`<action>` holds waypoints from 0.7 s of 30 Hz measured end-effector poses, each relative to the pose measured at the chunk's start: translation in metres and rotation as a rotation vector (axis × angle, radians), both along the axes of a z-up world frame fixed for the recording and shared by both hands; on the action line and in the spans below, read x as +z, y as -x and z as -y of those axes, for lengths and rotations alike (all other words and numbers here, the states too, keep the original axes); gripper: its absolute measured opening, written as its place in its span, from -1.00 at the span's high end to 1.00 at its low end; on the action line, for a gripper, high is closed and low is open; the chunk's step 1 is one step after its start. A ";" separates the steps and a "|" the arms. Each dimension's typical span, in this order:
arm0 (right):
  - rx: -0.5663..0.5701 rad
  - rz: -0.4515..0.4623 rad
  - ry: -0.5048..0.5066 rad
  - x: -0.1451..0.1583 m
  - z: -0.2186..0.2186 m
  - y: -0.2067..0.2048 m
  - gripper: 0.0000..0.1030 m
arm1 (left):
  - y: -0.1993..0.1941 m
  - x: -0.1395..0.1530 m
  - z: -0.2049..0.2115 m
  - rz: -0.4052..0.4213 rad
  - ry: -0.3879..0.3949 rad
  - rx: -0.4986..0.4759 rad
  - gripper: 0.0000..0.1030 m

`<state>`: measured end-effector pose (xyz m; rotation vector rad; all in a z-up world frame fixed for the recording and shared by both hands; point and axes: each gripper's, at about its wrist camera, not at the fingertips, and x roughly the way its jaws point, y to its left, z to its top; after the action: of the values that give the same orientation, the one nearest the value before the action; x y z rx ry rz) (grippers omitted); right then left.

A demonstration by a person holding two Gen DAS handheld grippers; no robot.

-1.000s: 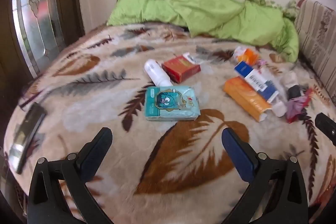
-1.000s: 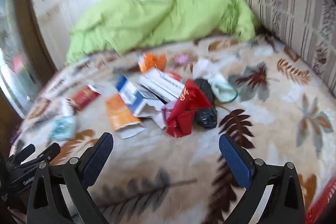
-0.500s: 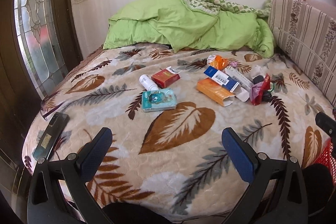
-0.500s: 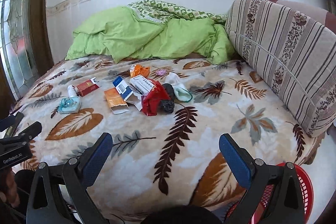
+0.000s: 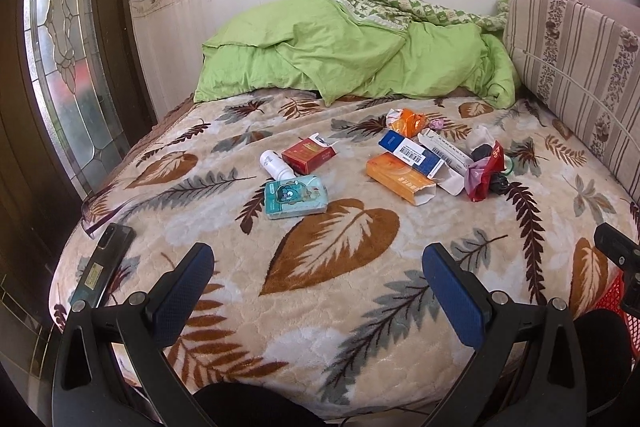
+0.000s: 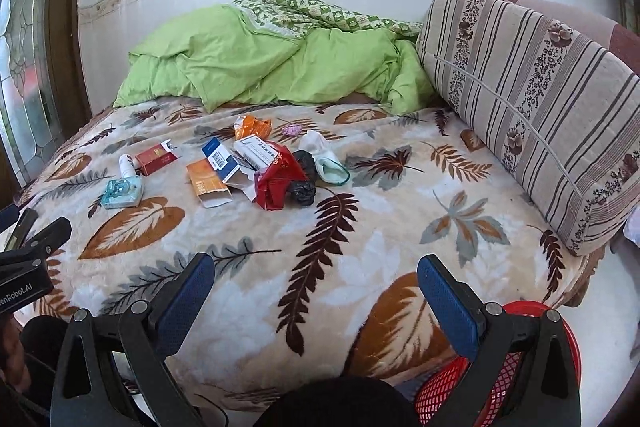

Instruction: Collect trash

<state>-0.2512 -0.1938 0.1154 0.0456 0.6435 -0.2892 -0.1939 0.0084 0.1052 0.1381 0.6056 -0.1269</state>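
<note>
My left claw [image 5: 316,275] and right claw [image 6: 316,277] both hang over the near edge of the bed [image 6: 360,267], jaws spread wide, holding and touching nothing. Bare blanket lies between them and the trash [image 6: 248,167], which is clustered mid-bed: boxes, a red wrapper [image 6: 278,183], a black bag [image 6: 302,191]. A red basket [image 6: 516,367] sits off the bed's near right corner.

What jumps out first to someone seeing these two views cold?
A scatter of litter in the middle of the leaf-print blanket: an orange carton, a red wrapper, a teal tissue pack. Behind it a green duvet is heaped against the wall. The left gripper and right gripper are open and empty at the near edge, with a red basket by the right one.
</note>
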 end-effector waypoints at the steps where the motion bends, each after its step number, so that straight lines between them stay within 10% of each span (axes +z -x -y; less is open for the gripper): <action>1: -0.001 -0.004 0.002 0.001 -0.001 -0.001 -0.98 | 0.000 0.000 -0.001 -0.003 0.001 0.000 -1.00; 21: -0.002 -0.044 0.001 -0.004 -0.006 -0.005 -0.98 | -0.001 -0.002 -0.002 -0.016 0.011 -0.009 -1.00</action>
<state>-0.2466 -0.1878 0.1116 0.0388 0.6870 -0.2934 -0.1932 0.0104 0.1033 0.1297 0.6203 -0.1402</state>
